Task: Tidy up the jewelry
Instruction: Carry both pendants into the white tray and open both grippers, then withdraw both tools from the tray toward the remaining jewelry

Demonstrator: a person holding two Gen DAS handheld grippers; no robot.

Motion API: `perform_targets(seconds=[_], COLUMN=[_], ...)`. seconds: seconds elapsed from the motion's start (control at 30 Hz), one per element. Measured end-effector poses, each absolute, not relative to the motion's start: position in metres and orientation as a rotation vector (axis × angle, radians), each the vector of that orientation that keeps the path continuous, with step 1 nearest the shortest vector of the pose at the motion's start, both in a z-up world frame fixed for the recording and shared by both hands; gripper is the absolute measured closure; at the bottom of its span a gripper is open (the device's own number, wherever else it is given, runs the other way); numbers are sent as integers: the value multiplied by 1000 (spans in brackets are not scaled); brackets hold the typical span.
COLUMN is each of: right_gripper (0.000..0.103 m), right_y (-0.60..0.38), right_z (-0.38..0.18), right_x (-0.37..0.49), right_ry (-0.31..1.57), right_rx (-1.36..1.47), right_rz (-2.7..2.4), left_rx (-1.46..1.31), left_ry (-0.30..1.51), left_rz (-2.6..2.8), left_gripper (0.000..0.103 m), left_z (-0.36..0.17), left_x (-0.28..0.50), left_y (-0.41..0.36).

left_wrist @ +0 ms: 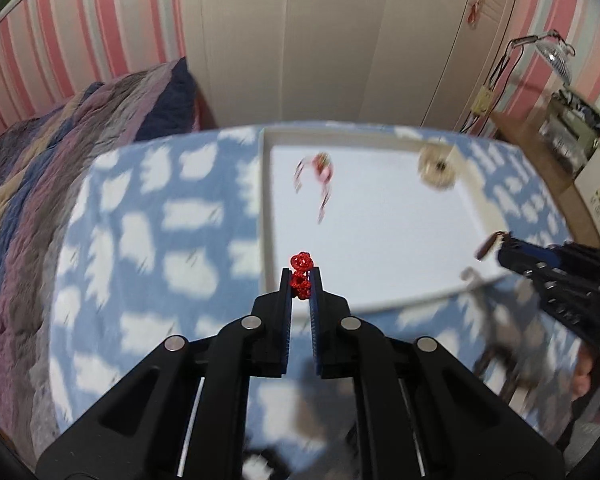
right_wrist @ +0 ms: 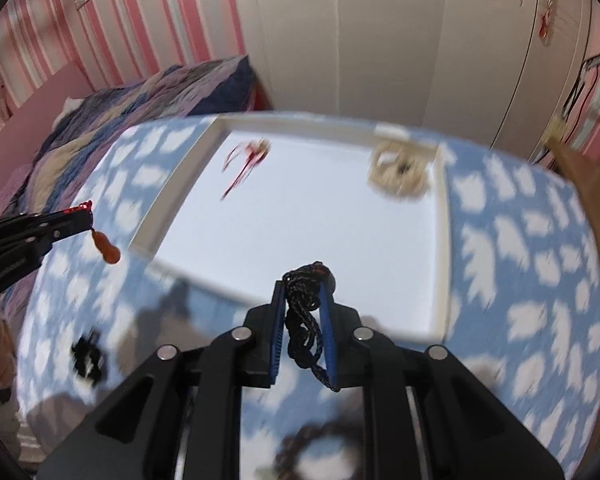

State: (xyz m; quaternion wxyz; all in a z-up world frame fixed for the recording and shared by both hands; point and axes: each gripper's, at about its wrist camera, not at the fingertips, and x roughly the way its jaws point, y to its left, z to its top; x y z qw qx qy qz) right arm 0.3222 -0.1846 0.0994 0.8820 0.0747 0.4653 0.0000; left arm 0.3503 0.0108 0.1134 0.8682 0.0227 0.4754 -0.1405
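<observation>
A red knotted cord (left_wrist: 301, 275) is clamped between the pads of the left gripper (left_wrist: 300, 280), jaws nearly together on it; an orange-red gourd-shaped pendant (right_wrist: 107, 249) is seen hanging below those jaws in the right wrist view. A dark braided cord (right_wrist: 303, 312) is pinched in the right gripper (right_wrist: 302, 300), jaws closed on it w/ a loop trailing back between the fingers (a dark bead sits at the tip, just beyond the right pad). Ahead of both jaws a white tray (left_wrist: 266, 216) is laid on a blue cloth w/ white cloud shapes (left_wrist: 148, 240). Inside the tray, well beyond the jaws, a pink-red tasselled piece (left_wrist: 320, 172) is seen to the left and a pale beaded bracelet (left_wrist: 436, 168) near the far right corner, both blurred. A small black item (right_wrist: 87, 354) lies on the cloth, left of the right jaws, too blurred to identify. Beyond the table a striped quilt (left_wrist: 80, 132) and a cream wardrobe (left_wrist: 340, 40) are visible.
</observation>
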Motion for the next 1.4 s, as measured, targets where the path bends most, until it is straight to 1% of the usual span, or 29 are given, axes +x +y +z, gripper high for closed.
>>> perform_targets(seconds=[0.13, 0.27, 0.37, 0.53, 0.87, 1.07, 1.1, 1.13, 1.17, 1.2, 1.23, 1.27, 1.3, 1.33, 1.4], right_gripper=[86, 86, 86, 86, 86, 85, 85, 85, 85, 82, 68, 60, 49, 48, 48], right_y=[-195, -203, -209, -212, -204, -203, -203, -203, -203, -202, -202, -202, -202, -202, -206], right_z=[93, 76, 62, 44, 21, 11, 10, 11, 11, 13, 16, 22, 26, 32, 45], right_x=[372, 415, 449, 484, 507, 505, 505, 503, 502, 501, 500, 495, 492, 489, 480], right_ry=[969, 985, 997, 1011, 1037, 1077, 1080, 1085, 1089, 1093, 1098, 1091, 1081, 1068, 1054], right_rx=[127, 118, 131, 139, 140, 168, 167, 170, 174, 176, 165, 139, 131, 126, 134], right_rz=[-67, -106, -136, -170, -157, -126, -122, -106, -89, -64, -58, -67, -66, -59, -53], left_rx=[67, 96, 117, 127, 146, 173, 173, 171, 174, 180, 187, 194, 194, 189, 178], left_ry=[1000, 1016, 1005, 1049, 1088, 1104, 1106, 1107, 1104, 1090, 1073, 1060, 1048, 1038, 1013], left_rz=[-286, -261, -229, -177, -158, -169, -170, -169, -166, -165, -165, -167, -171, -171, -175], left_gripper=[97, 97, 97, 97, 97, 92, 86, 75, 67, 55, 49, 47, 40, 35, 31], left_z=[106, 81, 67, 37, 13, 9, 10, 11, 14, 19, 24, 30, 38, 44, 60], left_x=[400, 450, 476, 516, 539, 543, 543, 542, 541, 538, 534, 531, 526, 523, 514], left_y=[-21, -48, -53, -57, -63, -76, -78, -78, -79, -79, -80, -80, -79, -80, -76])
